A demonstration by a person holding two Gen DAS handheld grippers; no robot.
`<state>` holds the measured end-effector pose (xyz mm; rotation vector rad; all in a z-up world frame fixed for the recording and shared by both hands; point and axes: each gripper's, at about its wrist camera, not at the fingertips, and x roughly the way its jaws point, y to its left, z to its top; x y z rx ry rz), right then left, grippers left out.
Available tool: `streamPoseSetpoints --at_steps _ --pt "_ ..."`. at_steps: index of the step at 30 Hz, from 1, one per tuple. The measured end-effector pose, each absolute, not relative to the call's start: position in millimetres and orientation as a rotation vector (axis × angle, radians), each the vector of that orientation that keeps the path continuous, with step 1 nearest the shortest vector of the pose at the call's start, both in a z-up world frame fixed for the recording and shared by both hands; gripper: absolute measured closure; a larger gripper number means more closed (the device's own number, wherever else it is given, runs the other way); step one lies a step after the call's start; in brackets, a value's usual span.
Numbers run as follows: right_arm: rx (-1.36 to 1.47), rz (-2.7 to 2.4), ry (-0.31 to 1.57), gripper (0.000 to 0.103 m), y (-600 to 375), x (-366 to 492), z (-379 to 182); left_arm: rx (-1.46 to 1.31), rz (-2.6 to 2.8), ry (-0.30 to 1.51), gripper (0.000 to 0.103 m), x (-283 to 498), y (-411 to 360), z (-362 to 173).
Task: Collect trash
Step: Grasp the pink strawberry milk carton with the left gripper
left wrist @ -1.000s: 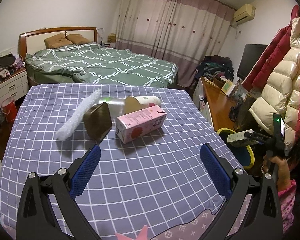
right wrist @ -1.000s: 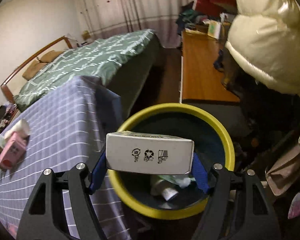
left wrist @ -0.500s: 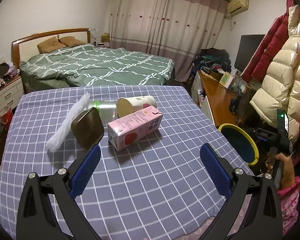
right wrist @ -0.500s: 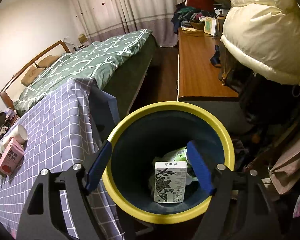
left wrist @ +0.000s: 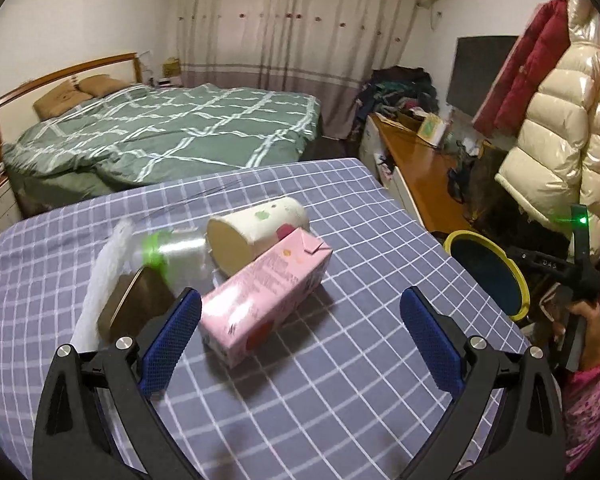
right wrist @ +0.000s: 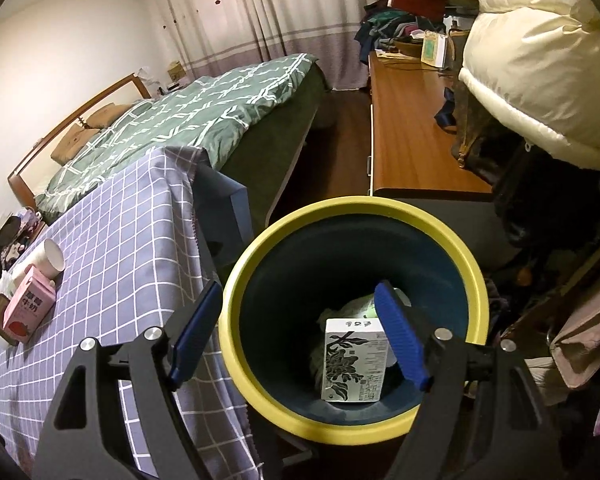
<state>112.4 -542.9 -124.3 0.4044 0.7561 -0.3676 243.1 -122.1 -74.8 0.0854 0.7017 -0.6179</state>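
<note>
A pink milk carton [left wrist: 266, 296] lies on the purple checked table [left wrist: 340, 380], just past my open, empty left gripper [left wrist: 300, 334]. Behind it lie a paper cup [left wrist: 256, 234], a clear bottle with a green cap [left wrist: 172, 256], a brown flat tin [left wrist: 134, 308] and a white foam strip [left wrist: 100, 284]. My right gripper [right wrist: 296, 338] is open and empty above the yellow-rimmed bin [right wrist: 466, 276]. A white box with a floral print [right wrist: 354, 360] lies inside the bin on other trash. The carton [right wrist: 28, 308] and cup [right wrist: 50, 258] also show in the right wrist view.
The bin [left wrist: 516, 276] stands on the floor off the table's right edge, next to a wooden desk [right wrist: 412, 136]. Puffy coats [right wrist: 536, 60] hang over the desk at right. A green bed [left wrist: 160, 144] lies behind the table.
My right gripper opened and the white box dropped into the bin. My left gripper moved forward and closer to the pink carton.
</note>
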Motion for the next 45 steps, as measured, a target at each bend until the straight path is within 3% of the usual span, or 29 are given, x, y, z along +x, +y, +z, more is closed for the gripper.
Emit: streamPoseSetpoints --at_steps 12,16,28,31,45 --pt "0.405 -0.347 0.781 0.029 -540 118 -132 0.187 -0.607 0.8 0.007 283 -146 -102" --pt "0.409 -0.343 0.787 0.029 -542 120 -134 0.175 -0.67 0.832 0.022 283 -150 -99" --pt "0.401 -0.328 0.799 0.029 -540 125 -136 0.285 -0.699 0.913 0.023 294 -183 -105" --pt "0.406 -0.333 0.802 0.029 -542 125 -137 0.289 -0.739 0.948 0.03 289 -188 -105" --pt "0.421 -0.314 0.811 0.029 -545 125 -142 0.35 -0.635 1.084 0.045 269 -194 -120"
